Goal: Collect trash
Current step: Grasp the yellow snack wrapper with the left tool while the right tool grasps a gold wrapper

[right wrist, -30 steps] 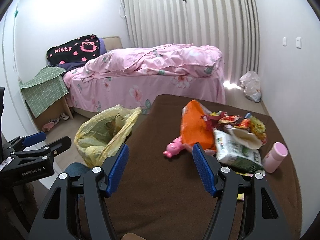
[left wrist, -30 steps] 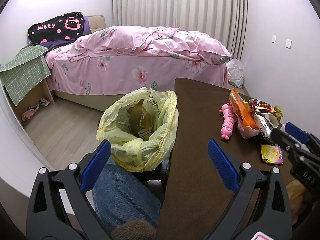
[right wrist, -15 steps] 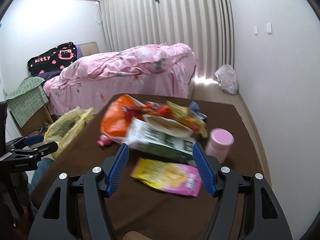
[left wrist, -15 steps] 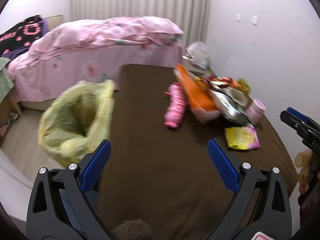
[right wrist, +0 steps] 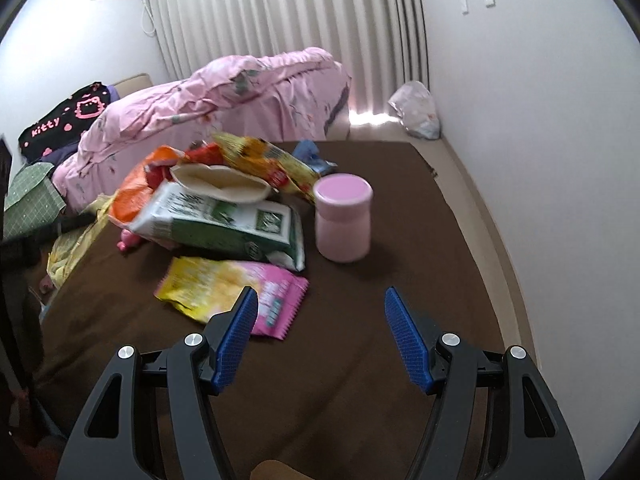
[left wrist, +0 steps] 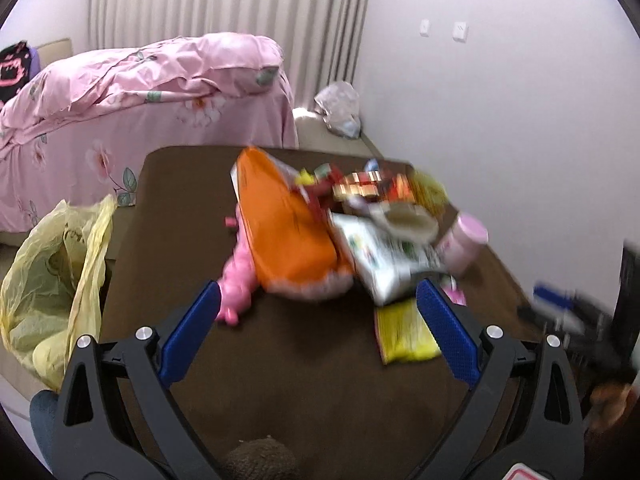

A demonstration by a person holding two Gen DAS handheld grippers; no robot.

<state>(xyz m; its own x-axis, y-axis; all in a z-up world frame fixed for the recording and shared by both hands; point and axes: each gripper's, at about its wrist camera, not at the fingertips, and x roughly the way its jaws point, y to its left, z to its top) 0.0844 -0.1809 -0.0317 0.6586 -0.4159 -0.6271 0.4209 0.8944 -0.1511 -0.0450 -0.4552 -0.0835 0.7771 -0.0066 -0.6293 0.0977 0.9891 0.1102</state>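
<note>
We hold the left gripper [left wrist: 318, 330] and the right gripper [right wrist: 318, 338] wide apart and empty above the brown table [right wrist: 400, 216], probably to choose a first piece from the wrappers [right wrist: 224, 224] that lie in a heap beside the pink jar [right wrist: 343, 220]. The yellow trash bag [left wrist: 56, 284] hangs open at the left edge of the table so trash can drop in, and behind it we see a pink bed [left wrist: 140, 92], a curtain [right wrist: 288, 12] and white walls.

Left claw [left wrist: 318, 320] spread wide, empty; right claw [right wrist: 320, 320] likewise spread, empty, both aimed forward.
</note>
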